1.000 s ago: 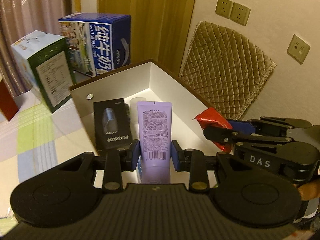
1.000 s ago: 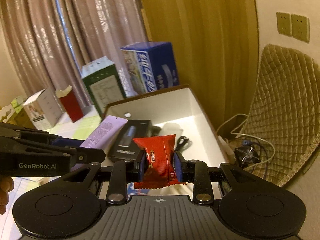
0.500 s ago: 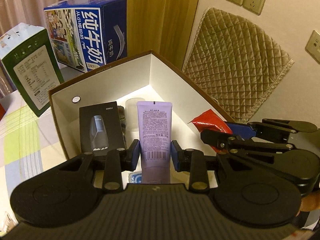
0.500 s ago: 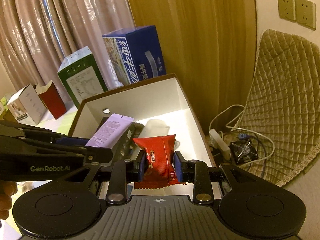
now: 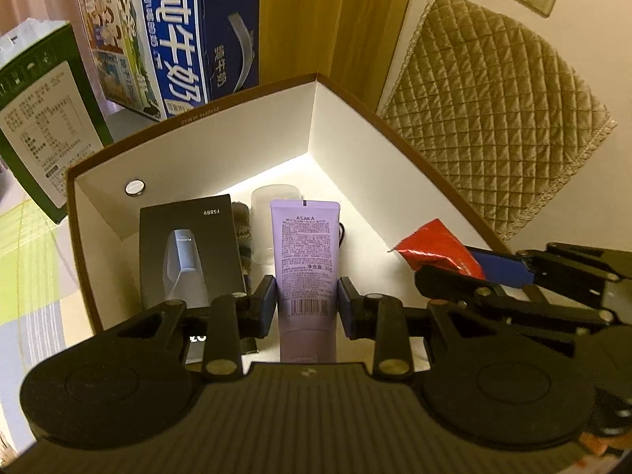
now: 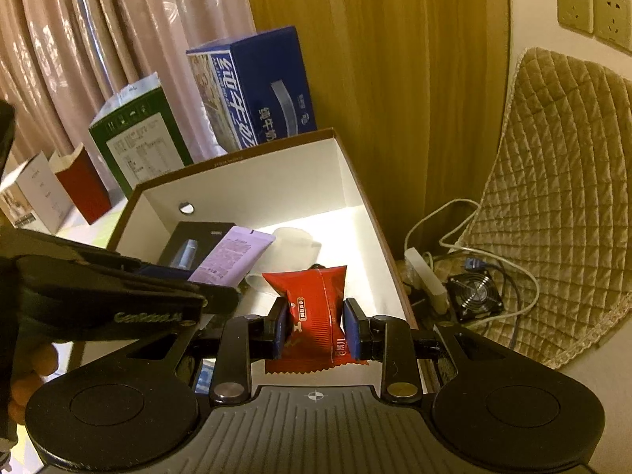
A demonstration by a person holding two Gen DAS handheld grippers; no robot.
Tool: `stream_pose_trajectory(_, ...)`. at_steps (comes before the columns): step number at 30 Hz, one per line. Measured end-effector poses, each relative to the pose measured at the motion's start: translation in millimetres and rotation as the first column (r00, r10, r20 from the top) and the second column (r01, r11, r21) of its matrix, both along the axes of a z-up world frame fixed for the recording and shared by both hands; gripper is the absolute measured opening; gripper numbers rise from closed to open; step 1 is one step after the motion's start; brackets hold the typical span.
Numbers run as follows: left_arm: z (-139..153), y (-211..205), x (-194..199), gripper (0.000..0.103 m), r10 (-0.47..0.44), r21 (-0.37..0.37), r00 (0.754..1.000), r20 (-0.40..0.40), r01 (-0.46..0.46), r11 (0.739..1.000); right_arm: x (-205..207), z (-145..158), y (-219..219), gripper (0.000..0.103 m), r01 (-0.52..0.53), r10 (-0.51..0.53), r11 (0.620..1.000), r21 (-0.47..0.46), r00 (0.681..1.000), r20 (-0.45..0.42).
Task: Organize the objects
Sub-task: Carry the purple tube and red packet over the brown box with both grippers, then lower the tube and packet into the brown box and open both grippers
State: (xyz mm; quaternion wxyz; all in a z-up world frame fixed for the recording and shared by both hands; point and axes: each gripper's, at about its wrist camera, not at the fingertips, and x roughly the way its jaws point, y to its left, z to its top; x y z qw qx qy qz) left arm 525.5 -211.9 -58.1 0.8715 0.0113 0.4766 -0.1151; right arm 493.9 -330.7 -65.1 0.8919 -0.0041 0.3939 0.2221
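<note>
The left gripper has its fingers clenched on a purple ASAKA tube, held upright over the open white-lined box. Just beside it, the right gripper grasps a red snack packet above the same box. A black product box and a translucent cup lie inside.

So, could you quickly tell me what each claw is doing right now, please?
Left claw: closed on the purple tube, over the open box.
Right claw: closed on the red snack packet, over the same box.
</note>
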Motion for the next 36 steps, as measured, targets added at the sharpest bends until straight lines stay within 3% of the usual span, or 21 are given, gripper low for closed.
stream_pose_trajectory(17, -31.5, 3.5, 16.2, 0.028, 0.01, 0.03, 0.999, -0.045, -0.008, 1.0, 7.2, -18.0, 15.8, 0.027, -0.037, 0.039, 0.993, -0.108, 0.999, 0.013)
stream_pose_trajectory(22, -24.2, 6.4, 13.5, 0.039, -0.005, 0.044, 1.0, -0.023, 0.006, 0.999, 8.3, -18.5, 18.5, 0.027, -0.058, 0.061, 0.992, -0.114, 0.998, 0.021)
stream_pose_trajectory(24, -20.6, 7.5, 11.1, 0.054, -0.009, 0.063, 1.0, -0.008, 0.01, 0.998, 8.3, -18.6, 20.6, 0.027, -0.065, 0.07, 0.99, -0.125, 0.997, 0.033)
stream_pose_trajectory(28, -14.0, 11.6, 7.0, 0.062, -0.007, 0.087, 1.0, 0.014, 0.006, 0.996, 9.2, -16.9, 22.7, 0.027, -0.081, 0.091, 0.987, -0.135, 0.993, 0.073)
stream_pose_trajectory(31, -10.7, 16.3, 5.7, 0.068, 0.003, 0.091, 1.0, 0.013, -0.004, 0.996, 9.0, -14.8, 20.6, 0.033, -0.082, 0.094, 0.987, -0.136, 0.992, 0.083)
stream_pose_trajectory(36, -2.9, 25.8, -2.0, 0.079, 0.012, 0.066, 1.0, 0.018, -0.013, 0.998, 0.4, -6.8, 10.9, 0.054, -0.077, 0.086, 0.992, -0.103, 0.993, 0.086)
